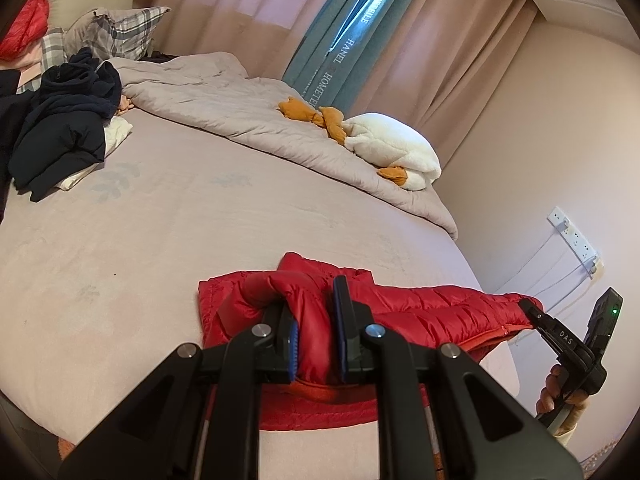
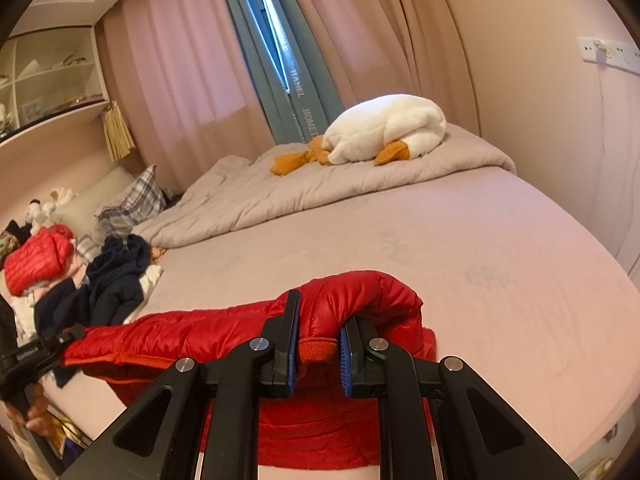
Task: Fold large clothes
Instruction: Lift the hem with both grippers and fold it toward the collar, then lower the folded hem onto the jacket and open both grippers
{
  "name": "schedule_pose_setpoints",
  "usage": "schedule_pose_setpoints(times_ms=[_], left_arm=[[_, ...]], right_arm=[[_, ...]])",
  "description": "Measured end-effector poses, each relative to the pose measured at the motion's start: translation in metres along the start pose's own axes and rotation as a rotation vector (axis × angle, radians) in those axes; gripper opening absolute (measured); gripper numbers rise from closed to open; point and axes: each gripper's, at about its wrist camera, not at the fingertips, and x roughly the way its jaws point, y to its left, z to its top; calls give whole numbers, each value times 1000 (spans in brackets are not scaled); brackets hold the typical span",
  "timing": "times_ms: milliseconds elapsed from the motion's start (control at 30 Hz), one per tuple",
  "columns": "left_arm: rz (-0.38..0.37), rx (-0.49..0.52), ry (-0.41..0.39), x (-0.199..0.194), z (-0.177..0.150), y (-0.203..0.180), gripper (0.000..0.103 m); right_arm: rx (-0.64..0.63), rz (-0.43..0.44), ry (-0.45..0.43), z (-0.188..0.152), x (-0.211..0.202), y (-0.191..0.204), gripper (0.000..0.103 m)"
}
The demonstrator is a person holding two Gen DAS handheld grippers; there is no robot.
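Observation:
A red quilted puffer jacket (image 1: 432, 308) lies stretched along the near edge of the bed. My left gripper (image 1: 314, 312) is shut on one bunched end of the jacket, the red fabric pinched between its blue pads. My right gripper (image 2: 320, 320) is shut on the other end, by an orange ribbed cuff (image 2: 318, 348). In the left wrist view the right gripper (image 1: 528, 306) bites the jacket's far right end, a hand (image 1: 560, 392) on its handle. In the right wrist view the left gripper (image 2: 76, 332) holds the jacket (image 2: 192, 332) at the far left.
The bed (image 1: 180, 240) carries a pinkish sheet. Dark clothes (image 1: 60, 128) are piled at the left, with another red jacket (image 2: 38, 260) and plaid pillows (image 1: 116, 32). A rumpled beige duvet (image 2: 320, 184) bears a white plush goose (image 2: 384, 128). Curtains, a wall and a power strip (image 1: 576, 240) stand behind.

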Motion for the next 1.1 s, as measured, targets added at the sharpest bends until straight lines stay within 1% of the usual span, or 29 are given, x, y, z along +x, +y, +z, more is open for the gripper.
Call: schedule_pose_setpoints(times_ms=[100,233,467,700,800,967,1100], left_arm=[[5,5,0,3,4,1,15],[21,27,-3,11,8,0,15],[44,42,25,48,28,4,18],[116,26,111,112,43,16,19],[145,19,153,137,43,25,19],[174,-1,206,171,37,42,20],[179,-3,227,189,37,47,23]], right_arm=[[-9,4,-4,1,3,1,16],[-32,-14,-4,6,12,3,16],[-27,-40,47,17,46,-1,16],[-13,-91,152,23,99,-8,16],[-14,-113,205,21,122,-9,16],[-43,-166,292,10,158,-10,16],[-36,-185,327,6,174,-13,17]])
